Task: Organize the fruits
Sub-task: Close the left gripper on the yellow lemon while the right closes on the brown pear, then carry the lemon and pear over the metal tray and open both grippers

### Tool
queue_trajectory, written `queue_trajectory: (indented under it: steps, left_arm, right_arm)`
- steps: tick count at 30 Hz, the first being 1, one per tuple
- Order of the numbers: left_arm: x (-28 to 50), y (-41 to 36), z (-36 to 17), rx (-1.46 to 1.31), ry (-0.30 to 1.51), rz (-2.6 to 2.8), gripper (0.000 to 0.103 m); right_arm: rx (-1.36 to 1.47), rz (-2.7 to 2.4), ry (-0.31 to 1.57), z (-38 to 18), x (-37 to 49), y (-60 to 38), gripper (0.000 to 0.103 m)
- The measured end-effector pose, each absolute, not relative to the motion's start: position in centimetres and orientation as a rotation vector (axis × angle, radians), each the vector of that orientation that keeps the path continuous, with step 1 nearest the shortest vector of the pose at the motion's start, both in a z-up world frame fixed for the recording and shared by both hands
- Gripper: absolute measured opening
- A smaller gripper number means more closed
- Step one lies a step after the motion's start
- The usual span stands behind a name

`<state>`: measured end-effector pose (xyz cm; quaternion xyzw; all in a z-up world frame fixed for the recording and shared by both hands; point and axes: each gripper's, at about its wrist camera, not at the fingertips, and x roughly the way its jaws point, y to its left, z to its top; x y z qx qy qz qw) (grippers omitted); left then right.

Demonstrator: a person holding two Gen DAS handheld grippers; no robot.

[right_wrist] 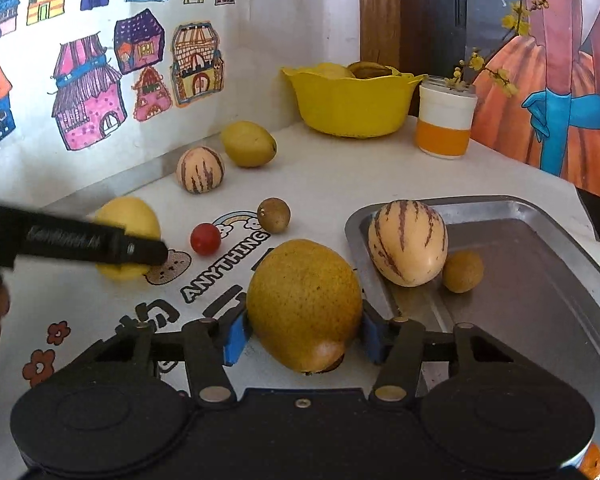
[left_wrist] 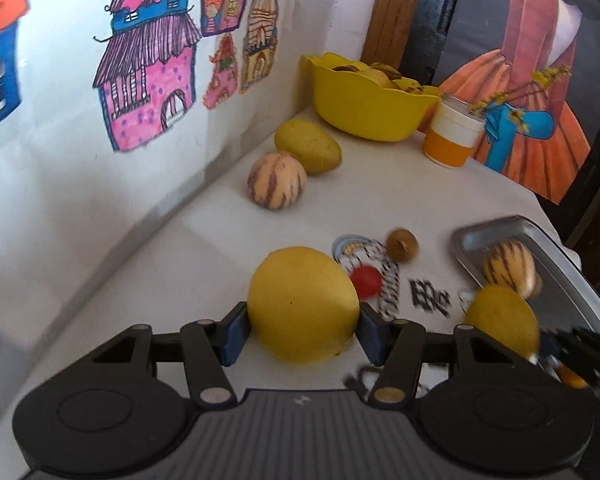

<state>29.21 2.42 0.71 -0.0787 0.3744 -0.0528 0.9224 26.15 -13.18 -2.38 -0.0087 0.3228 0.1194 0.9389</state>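
Left claw point(left_wrist: 303, 334) pinching lemon point(left_wrist: 303, 306) left of tray point(right_wrist: 540, 304), right claw point(right_wrist: 303, 334) pinching pear point(right_wrist: 304, 304) at tray's near-left corner, both above surface point(right_wrist: 332, 184).

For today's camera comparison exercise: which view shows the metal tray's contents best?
The right wrist view: the metal tray is sharp, holding a striped melon and small brown fruit. The left wrist view shows it blurred, cut off and partly hidden.

A yellow fruit point(left_wrist: 303, 306) is clamped between the blue pads point(left_wrist: 233, 334) of the left gripper point(left_wrist: 302, 332). A second yellow fruit point(left_wrist: 502, 320) is seen at the right, blurred, beside a tray point(left_wrist: 572, 264) in which a striped fruit point(left_wrist: 509, 267) lies.
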Motion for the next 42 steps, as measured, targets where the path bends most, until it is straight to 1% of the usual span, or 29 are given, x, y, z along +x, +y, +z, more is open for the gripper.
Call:
queue_trajectory:
  steps: [11,22,35,42]
  left_arm:
    - [24.7,1.0,1.1,-0.197,0.789,-0.129,0.061]
    - [22.7,-0.1,1.2,-0.207,0.800,-0.125,0.061]
    - [23.3,-1.8,1.9,-0.228,0.789,-0.153,0.061]
    - [25.1,-4.8,2.7,-0.234,0.772,-0.200,0.061]
  right_arm:
    - [0.101,0.332,0.653,-2.2,23.8,-14.6,0.057]
    - [0.200,0.357,0.651,-2.3,21.9,-16.7,0.057]
    - [0.329,0.382,0.535,-1.6,20.6,-19.2,0.057]
    - [0.334,0.296,0.465,0.0,20.1,-22.2,0.057]
